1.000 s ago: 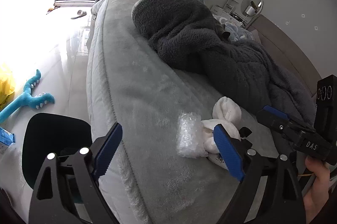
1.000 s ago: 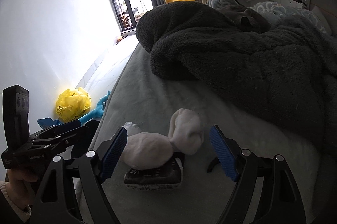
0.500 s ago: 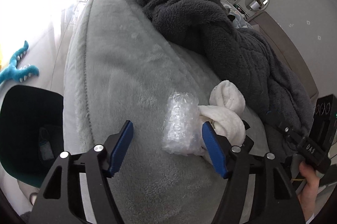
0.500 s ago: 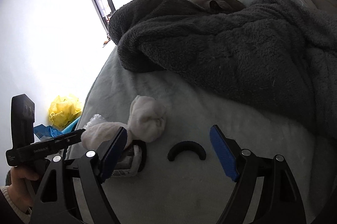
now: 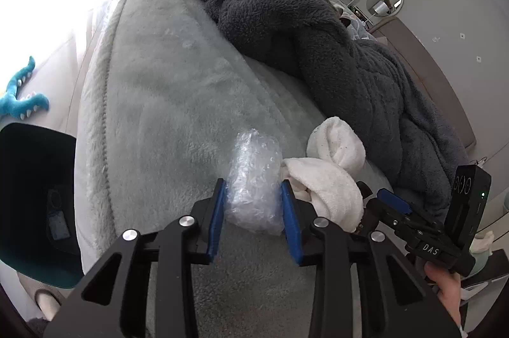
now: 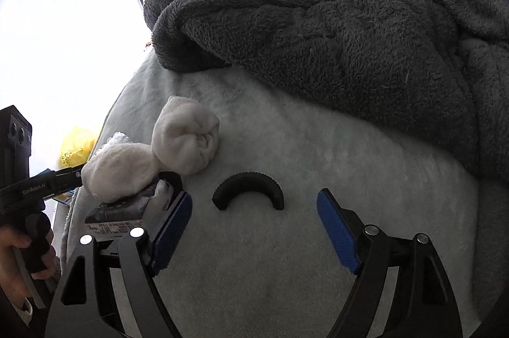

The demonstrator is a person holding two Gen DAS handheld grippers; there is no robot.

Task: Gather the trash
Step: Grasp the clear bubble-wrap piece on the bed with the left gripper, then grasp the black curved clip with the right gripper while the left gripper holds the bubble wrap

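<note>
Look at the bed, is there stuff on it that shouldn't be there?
Yes. Crumpled bubble wrap lies on the bed cover, between the closing left gripper. A black curved piece and a dark wrapper beside the white socks also look like litter.

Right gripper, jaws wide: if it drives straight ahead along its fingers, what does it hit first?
Most likely the black curved piece, lying on the grey bed cover just ahead of the right gripper, centred between its open jaws. The rolled white socks sit off to the left. Depth is a judgement.
</note>
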